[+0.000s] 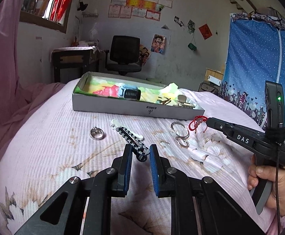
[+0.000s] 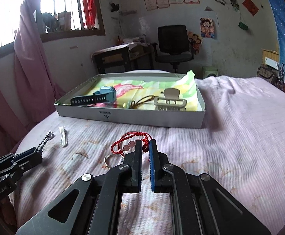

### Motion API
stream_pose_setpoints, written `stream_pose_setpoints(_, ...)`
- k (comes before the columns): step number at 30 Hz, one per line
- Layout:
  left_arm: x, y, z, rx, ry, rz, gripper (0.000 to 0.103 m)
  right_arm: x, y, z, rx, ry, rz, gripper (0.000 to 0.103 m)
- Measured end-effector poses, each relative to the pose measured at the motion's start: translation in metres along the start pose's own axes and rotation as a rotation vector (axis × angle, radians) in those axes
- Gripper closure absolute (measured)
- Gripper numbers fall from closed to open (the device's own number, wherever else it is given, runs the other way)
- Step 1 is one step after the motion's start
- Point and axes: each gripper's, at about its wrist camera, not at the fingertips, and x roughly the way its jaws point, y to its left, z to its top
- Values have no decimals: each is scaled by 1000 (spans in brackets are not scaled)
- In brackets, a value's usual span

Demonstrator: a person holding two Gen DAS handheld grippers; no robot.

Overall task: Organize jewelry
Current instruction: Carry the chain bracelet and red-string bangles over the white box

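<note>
Grippers angled down over bed [image 1: 44, 137]: left jaws clamp braided cord [image 1: 132, 137]; right jaws pinch red bracelet [image 2: 130, 139].

Black office chair [image 1: 124, 53] beside desk [image 1: 73, 57]; blue curtain [image 1: 260, 58]

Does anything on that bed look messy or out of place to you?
Yes. The colourful cloth lining the grey box is crumpled, and one corner pokes up over the rim. Several pieces lie loose on the bedspread outside the box: silver rings, a single ring and a white clip.
</note>
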Motion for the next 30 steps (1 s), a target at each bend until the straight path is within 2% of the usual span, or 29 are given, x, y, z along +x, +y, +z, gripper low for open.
stream_pose_setpoints(9,-4,7,19,-62,-67,-31,86,-1,1,16,-13,-69,8,97)
stream_pose_setpoints(15,5,20,43,-87,-78,-8,86,12,3,34,-16,-101,26,97)
stream_pose_setpoints(20,18,23,73,-48,-89,10,86,31,4,54,3,-118,50,97)
stream_pose_setpoints(25,48,29,96,-49,-49,10,86,53,6,62,14,-90,63,97)
stream_pose_setpoints(30,74,41,103,-112,15,21,86,70,7,62,10,-53,53,97)
